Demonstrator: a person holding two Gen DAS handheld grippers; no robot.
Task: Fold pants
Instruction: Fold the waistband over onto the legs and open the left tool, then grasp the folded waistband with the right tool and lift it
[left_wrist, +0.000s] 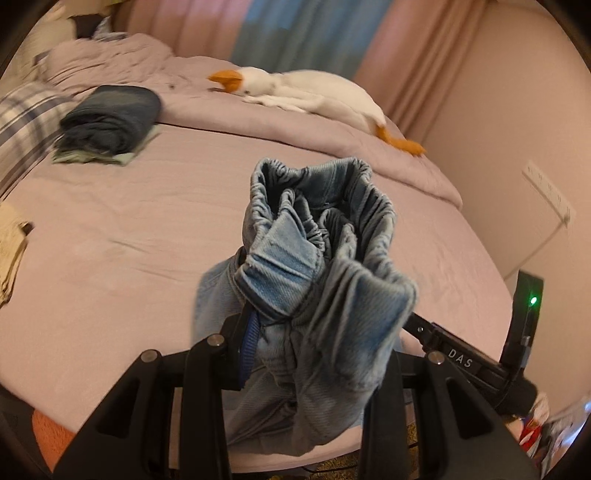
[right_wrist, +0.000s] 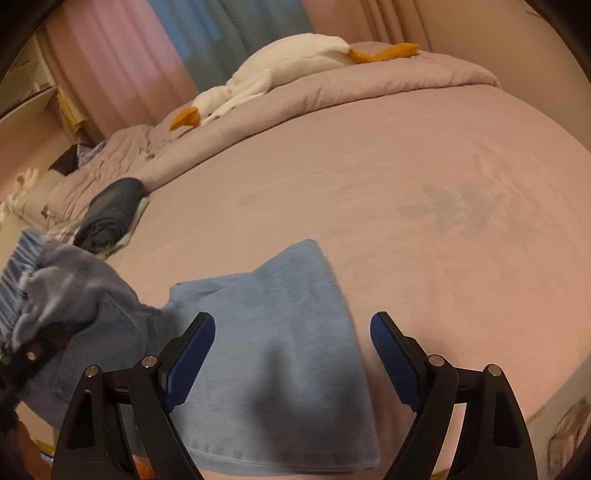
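Light-blue denim pants (left_wrist: 314, 280) bunched at the elastic waistband, lifted above the near edge of the bed (left_wrist: 147, 229), one leg (right_wrist: 280, 332) lying flat on the mauve sheet. Left gripper (left_wrist: 314, 332) pinched on the gathered waistband. Right gripper (right_wrist: 291, 354) spread wide, hovering over the flat leg. Dark folded clothes (left_wrist: 110, 118) stacked toward the bed's far left edge. White plush goose (left_wrist: 306, 92) lying on the rumpled duvet (right_wrist: 369, 85) at the far side.
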